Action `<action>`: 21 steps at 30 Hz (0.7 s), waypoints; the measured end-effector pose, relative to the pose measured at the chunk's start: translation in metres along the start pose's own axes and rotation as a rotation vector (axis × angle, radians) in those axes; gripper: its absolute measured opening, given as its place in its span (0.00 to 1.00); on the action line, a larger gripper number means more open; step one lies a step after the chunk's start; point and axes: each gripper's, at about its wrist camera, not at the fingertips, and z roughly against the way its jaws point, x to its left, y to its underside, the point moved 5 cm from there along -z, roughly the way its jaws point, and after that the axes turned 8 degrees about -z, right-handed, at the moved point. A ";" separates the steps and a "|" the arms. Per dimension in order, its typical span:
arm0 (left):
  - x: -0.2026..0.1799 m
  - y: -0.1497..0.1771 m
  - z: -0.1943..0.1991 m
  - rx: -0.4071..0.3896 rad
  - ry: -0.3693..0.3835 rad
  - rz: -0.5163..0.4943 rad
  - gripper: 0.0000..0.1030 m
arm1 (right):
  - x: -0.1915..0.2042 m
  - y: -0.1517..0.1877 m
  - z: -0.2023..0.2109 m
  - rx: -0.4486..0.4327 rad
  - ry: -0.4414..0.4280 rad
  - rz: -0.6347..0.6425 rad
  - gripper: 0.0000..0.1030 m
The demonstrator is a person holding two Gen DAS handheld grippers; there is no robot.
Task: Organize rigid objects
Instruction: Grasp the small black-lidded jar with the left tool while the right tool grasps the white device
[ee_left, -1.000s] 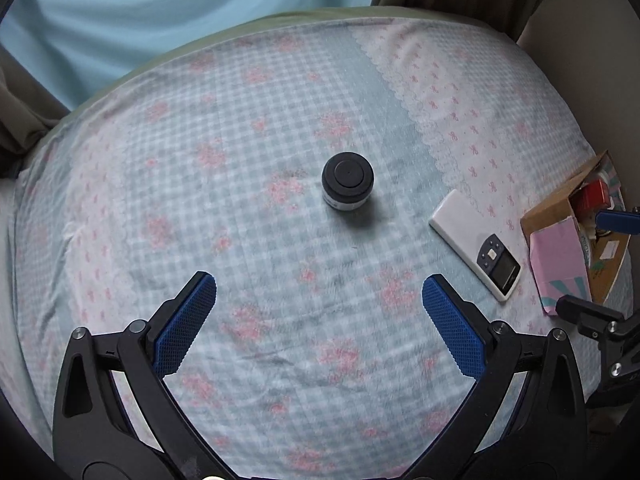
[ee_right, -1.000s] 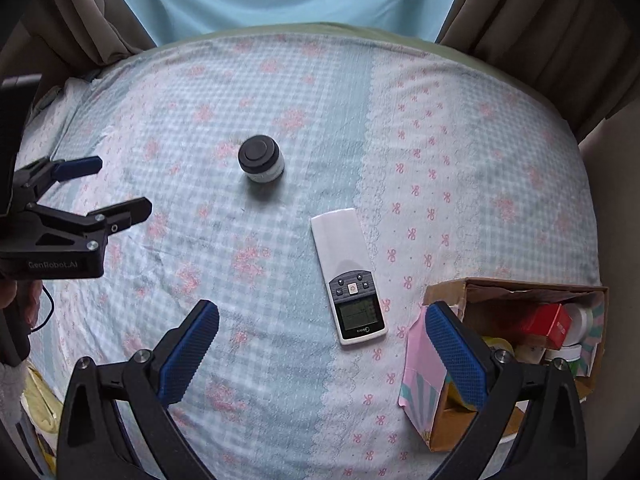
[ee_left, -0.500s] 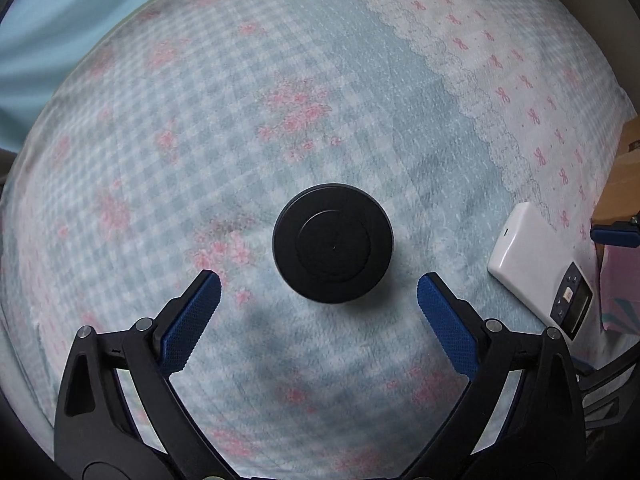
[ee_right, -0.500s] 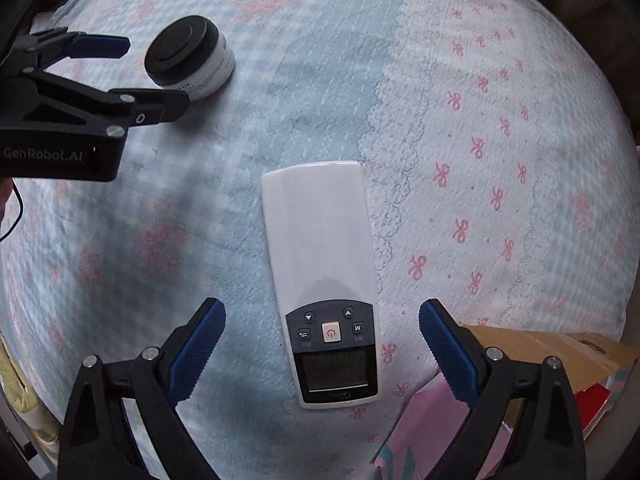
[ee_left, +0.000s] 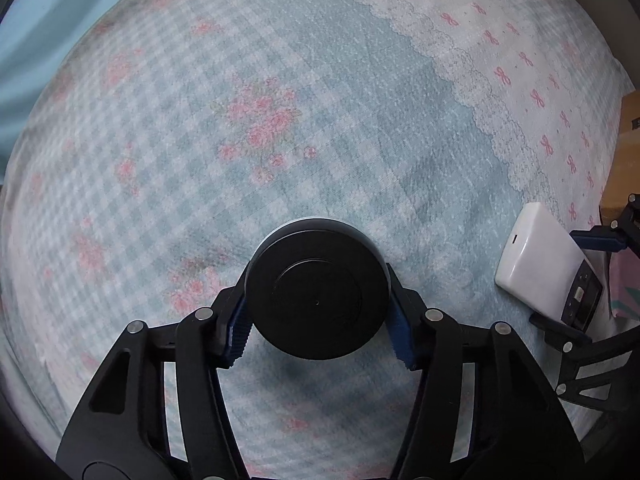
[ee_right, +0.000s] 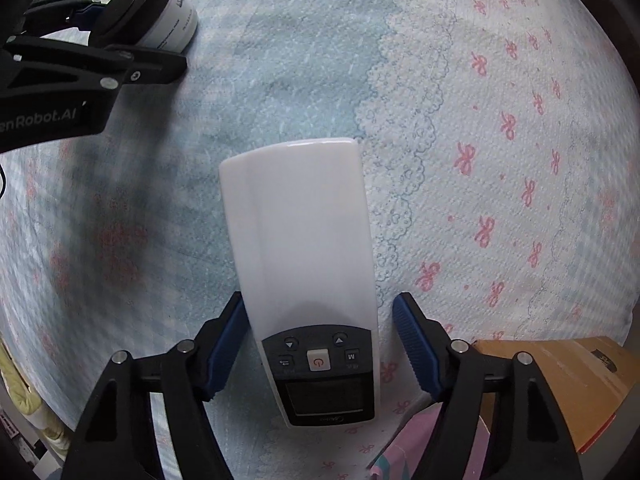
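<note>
A white jar with a black lid (ee_left: 318,294) stands on the bedspread. My left gripper (ee_left: 320,330) is shut on it, blue pads against both sides; the jar also shows in the right wrist view (ee_right: 154,12). A white remote control (ee_right: 310,264) lies flat with its buttons and screen toward the camera. My right gripper (ee_right: 320,348) straddles it, jaws partly closed. The left pad touches the remote's edge; a small gap shows at the right pad. The remote shows at the right of the left wrist view (ee_left: 548,266).
A light blue checked bedspread (ee_left: 280,120) with pink flowers covers the bed; a white band with pink bows (ee_right: 520,140) runs along its right. An open cardboard box (ee_right: 560,380) sits at the lower right, beside a pink item (ee_right: 404,448).
Both grippers moved down and forward. The left jaws closed onto the jar. The right jaws narrowed around the remote.
</note>
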 end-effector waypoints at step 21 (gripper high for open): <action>0.019 0.019 0.065 -0.092 0.021 0.035 0.52 | 0.010 0.006 0.052 -0.115 -0.091 -0.061 0.52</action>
